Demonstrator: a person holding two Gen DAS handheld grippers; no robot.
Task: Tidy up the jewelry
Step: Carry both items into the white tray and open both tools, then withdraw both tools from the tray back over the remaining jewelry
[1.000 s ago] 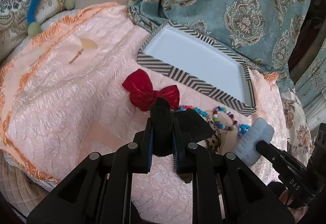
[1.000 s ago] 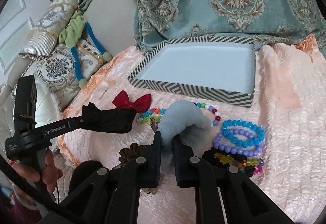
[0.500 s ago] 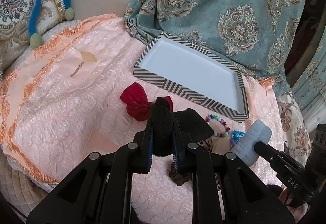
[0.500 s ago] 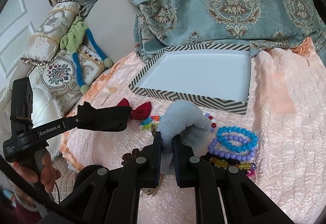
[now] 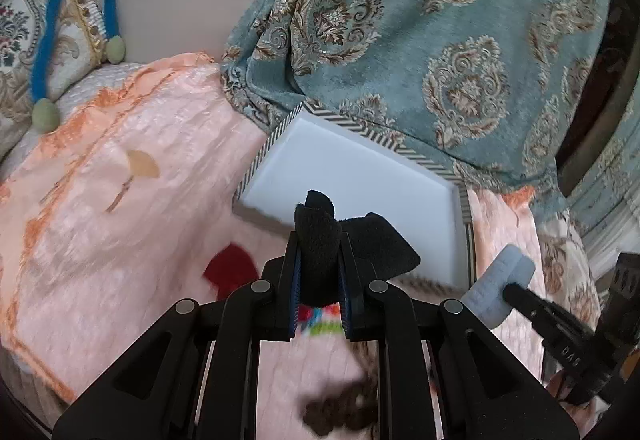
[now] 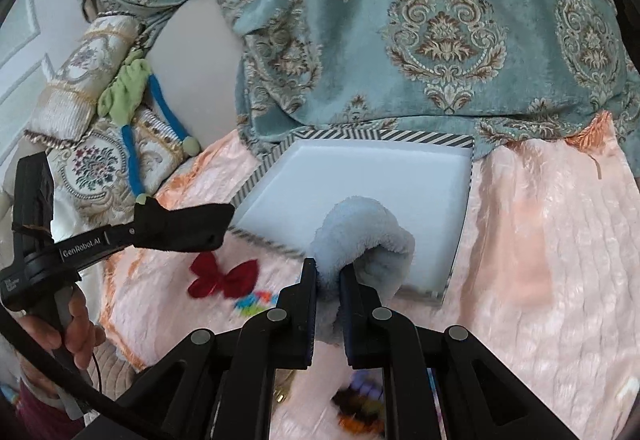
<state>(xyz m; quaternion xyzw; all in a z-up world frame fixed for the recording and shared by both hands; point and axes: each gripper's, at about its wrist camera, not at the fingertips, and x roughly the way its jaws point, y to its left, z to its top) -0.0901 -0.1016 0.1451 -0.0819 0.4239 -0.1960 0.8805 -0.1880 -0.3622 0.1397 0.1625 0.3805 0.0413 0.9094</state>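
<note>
A white tray with a chevron-striped rim [image 5: 466,208] [image 6: 276,160] lies on the pink bedspread below a teal blanket. My left gripper [image 5: 318,268] is shut on a black fuzzy scrunchie [image 5: 320,240], held above the tray's near edge. My right gripper [image 6: 328,280] is shut on a pale blue fluffy scrunchie [image 6: 360,240], held over the tray's near side. A red bow [image 6: 222,278] [image 5: 228,270] and a colourful bead bracelet [image 6: 254,300] lie on the spread in front of the tray. More beads [image 6: 360,404] lie blurred below my right gripper.
A teal patterned blanket [image 6: 420,20] hangs behind the tray. Embroidered pillows and a green and blue soft toy [image 6: 132,96] sit at the left. A small fan-shaped hairpin [image 5: 136,172] lies on the spread at left. A brown item [image 5: 340,408] lies blurred below my left gripper.
Both grippers have moved up and forward toward the tray with their scrunchies. The bracelets and bow have slid lower in view, partly behind the fingers.
</note>
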